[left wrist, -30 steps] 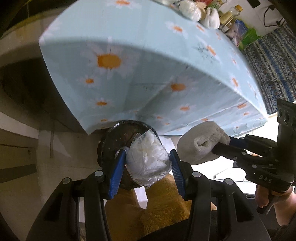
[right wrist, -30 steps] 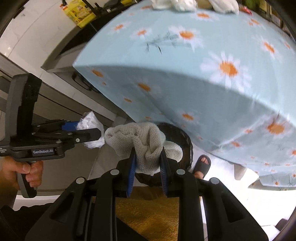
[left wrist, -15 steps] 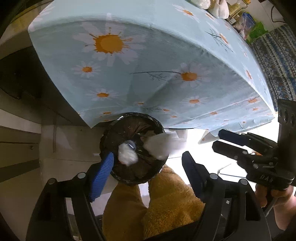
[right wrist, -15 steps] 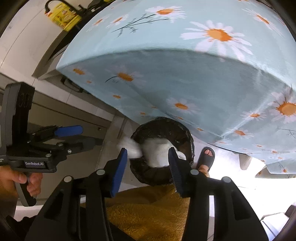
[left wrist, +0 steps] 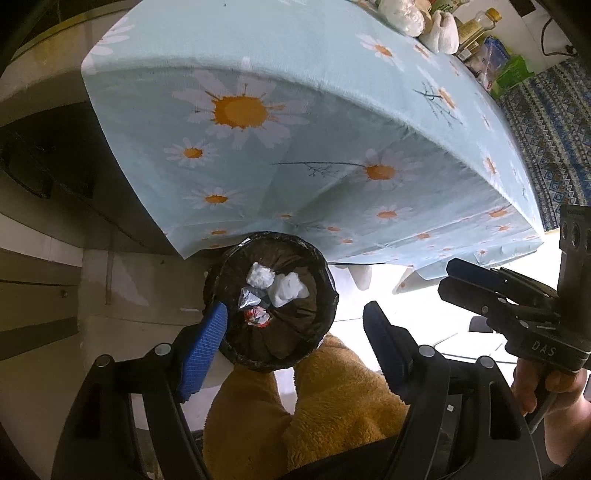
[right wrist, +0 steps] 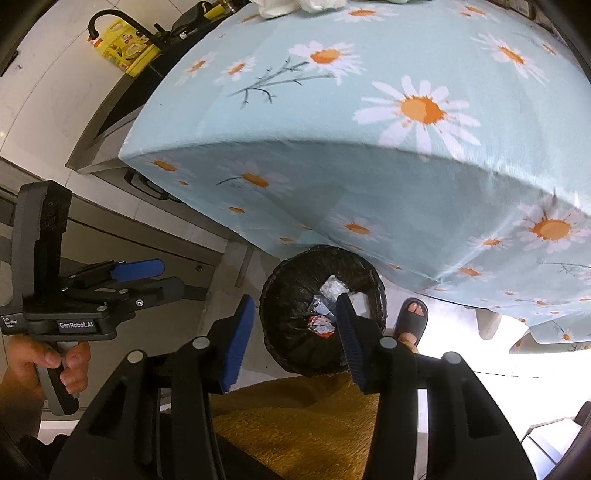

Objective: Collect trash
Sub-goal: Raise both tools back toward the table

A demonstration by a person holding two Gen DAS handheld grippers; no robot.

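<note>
Left wrist view: your left gripper (left wrist: 295,332) hangs over the bin (left wrist: 271,301), jaws just opened, nothing between.
Right gripper (right wrist: 291,332): likewise parted (empty).
Why: the wads (left wrist: 288,290) dropped inside.

I see a table (left wrist: 295,55) under a daisy-print cloth, white crumpled wads (left wrist: 402,14) lying at its far edge. On the pale floor (left wrist: 147,280) beside it stands a black-lined bin (left wrist: 317,332).
</note>
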